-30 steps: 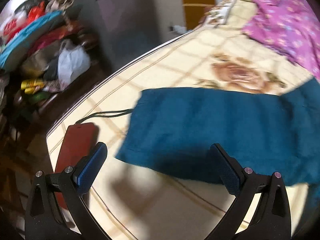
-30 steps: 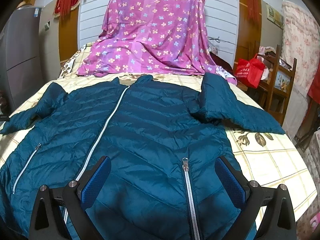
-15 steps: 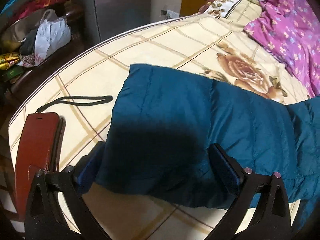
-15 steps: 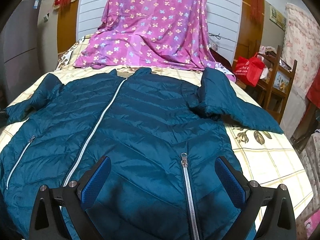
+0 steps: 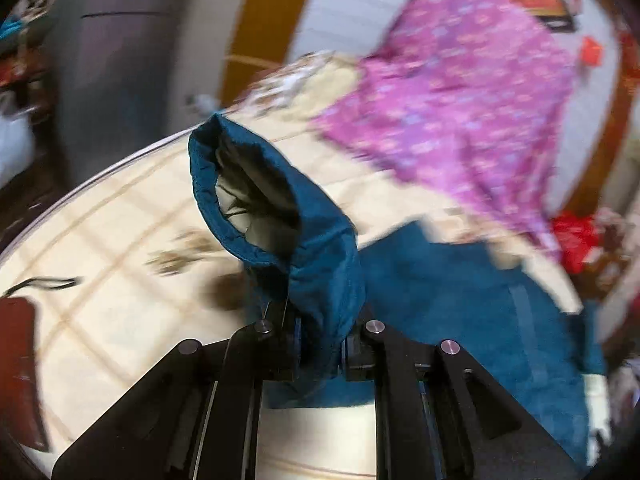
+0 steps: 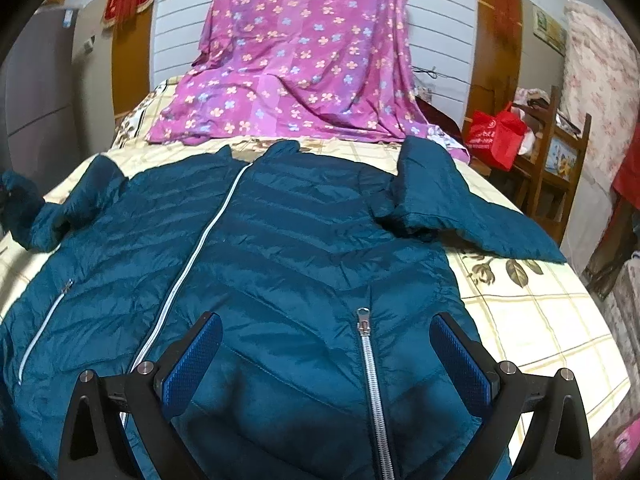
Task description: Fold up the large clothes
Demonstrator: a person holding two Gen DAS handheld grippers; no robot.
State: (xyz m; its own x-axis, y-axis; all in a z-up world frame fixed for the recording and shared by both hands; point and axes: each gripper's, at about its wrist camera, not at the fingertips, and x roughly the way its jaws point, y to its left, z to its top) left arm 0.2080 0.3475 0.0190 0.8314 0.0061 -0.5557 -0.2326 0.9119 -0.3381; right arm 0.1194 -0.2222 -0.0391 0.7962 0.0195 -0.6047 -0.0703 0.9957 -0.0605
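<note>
On the bed (image 6: pixel 532 320), covered by a cream checked sheet with flower prints, one teal padded jacket (image 6: pixel 304 264) lies front side up. Its three zippers are visible: one long centre zipper (image 6: pixel 196 256) and two pocket zippers, one (image 6: pixel 370 376) between my right fingers and one (image 6: pixel 44 320) on the other side. My left gripper (image 5: pixel 318 344) is clamped shut on one jacket sleeve (image 5: pixel 316 248); the cuff stands lifted off the sheet with its opening facing the camera. My right gripper (image 6: pixel 326 364) hovers over the jacket hem, its two blue pads wide apart and holding nothing. One purple flowered cloth (image 6: pixel 304 56) drapes the head end. One red bag (image 6: pixel 494 134) sits on a wooden rack beside the bed; its white print is too small to read, and its contents are hidden. One brown flat object (image 5: pixel 18 364) lies at the sheet edge.
</note>
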